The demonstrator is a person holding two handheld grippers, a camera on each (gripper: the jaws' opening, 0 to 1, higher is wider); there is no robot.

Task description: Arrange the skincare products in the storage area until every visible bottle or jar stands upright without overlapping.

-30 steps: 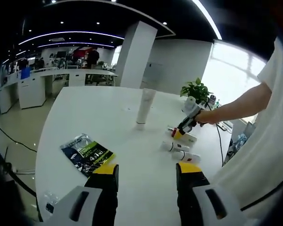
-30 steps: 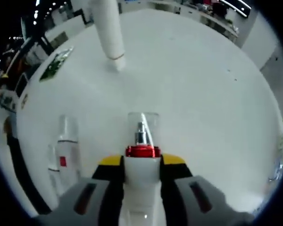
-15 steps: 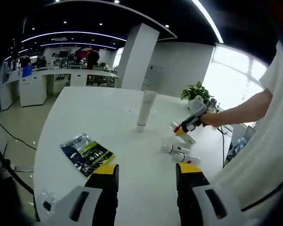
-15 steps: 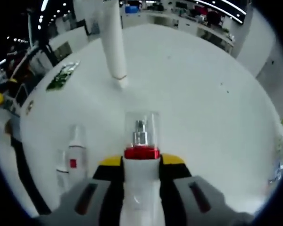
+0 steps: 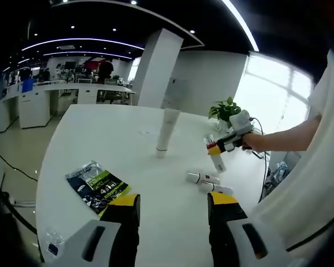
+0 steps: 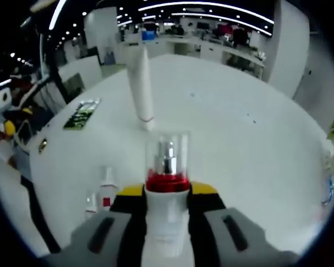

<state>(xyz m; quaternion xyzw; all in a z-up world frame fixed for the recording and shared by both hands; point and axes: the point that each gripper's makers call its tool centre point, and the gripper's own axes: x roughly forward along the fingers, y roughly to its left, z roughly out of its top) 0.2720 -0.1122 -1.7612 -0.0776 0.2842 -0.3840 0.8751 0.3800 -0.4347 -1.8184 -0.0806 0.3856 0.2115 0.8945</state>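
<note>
Low at the left of the left gripper view, a dark green and yellow sachet (image 5: 96, 185) lies flat on the round white table (image 5: 100, 142), the left gripper (image 5: 173, 208) gaping wide with nothing between its jaws, a tall white tube (image 5: 166, 130) standing on its cap at centre, and two small white red-labelled bottles (image 5: 207, 182) lying on their sides right of centre. Right of them, the right gripper (image 5: 218, 147) clamps a white spray bottle with red collar and clear cap (image 5: 216, 159), now lifted clear of the table and higher than a second ago. At the centre of the right gripper view that bottle (image 6: 167, 189) points cap-forward along the jaws.

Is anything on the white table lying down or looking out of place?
Yes. Two small white bottles lie on their sides on the white table, while the tall white tube stands upright. The right gripper holds a red-collared spray bottle.
</note>
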